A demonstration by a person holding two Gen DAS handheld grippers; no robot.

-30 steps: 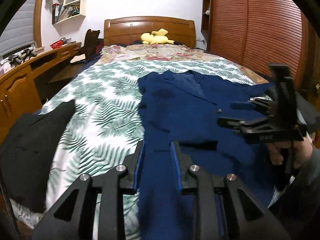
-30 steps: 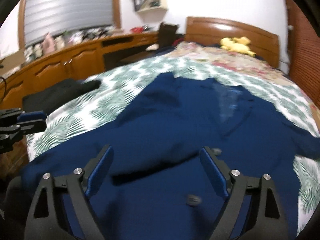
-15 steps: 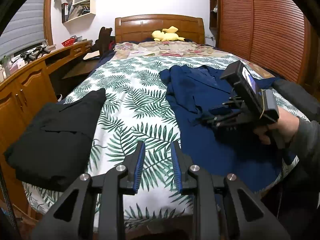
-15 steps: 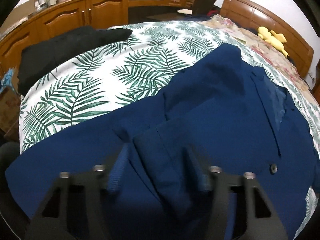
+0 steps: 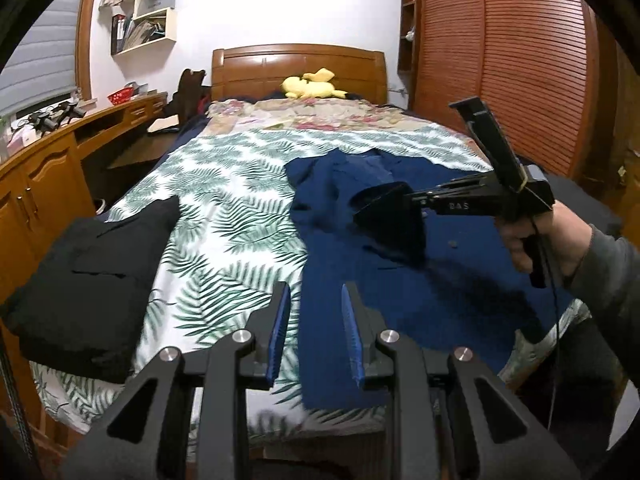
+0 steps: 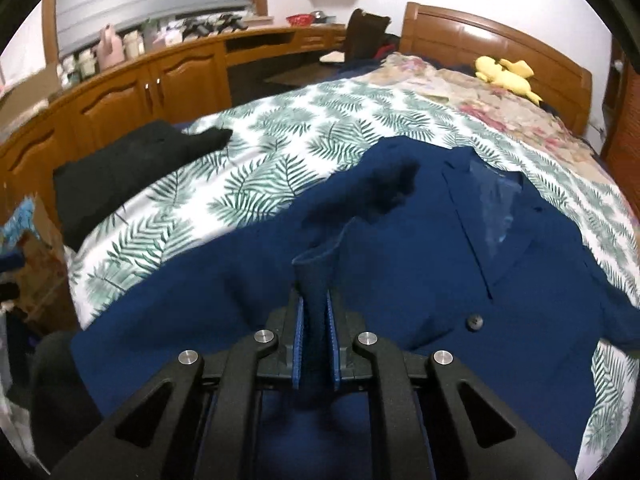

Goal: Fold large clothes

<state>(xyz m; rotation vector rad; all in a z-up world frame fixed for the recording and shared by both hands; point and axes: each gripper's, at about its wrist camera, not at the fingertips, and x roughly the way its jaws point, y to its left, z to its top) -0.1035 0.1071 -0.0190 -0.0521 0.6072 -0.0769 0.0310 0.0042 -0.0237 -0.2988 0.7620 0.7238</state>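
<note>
A dark blue jacket (image 6: 440, 260) lies spread face up on the fern-print bed sheet (image 6: 280, 152), its collar toward the headboard. My right gripper (image 6: 316, 312) is closing, and its pads press on a raised fold of the jacket near the front edge. The left wrist view shows the right gripper (image 5: 412, 200) held by a hand (image 5: 560, 240), lifting a flap of the blue jacket (image 5: 400, 280) off the bed. My left gripper (image 5: 314, 312) hovers over the jacket's left edge near the foot of the bed. Its jaws stand a little apart with nothing between them.
A folded black garment (image 5: 88, 272) lies on the bed's left side. A yellow plush toy (image 5: 310, 86) rests by the wooden headboard. Wooden cabinets (image 5: 40, 176) run along the left, and a slatted wardrobe (image 5: 500, 60) stands on the right.
My right gripper went from wide open to shut on a fold of the jacket and raised it. My left gripper drew back from above the jacket toward the foot of the bed.
</note>
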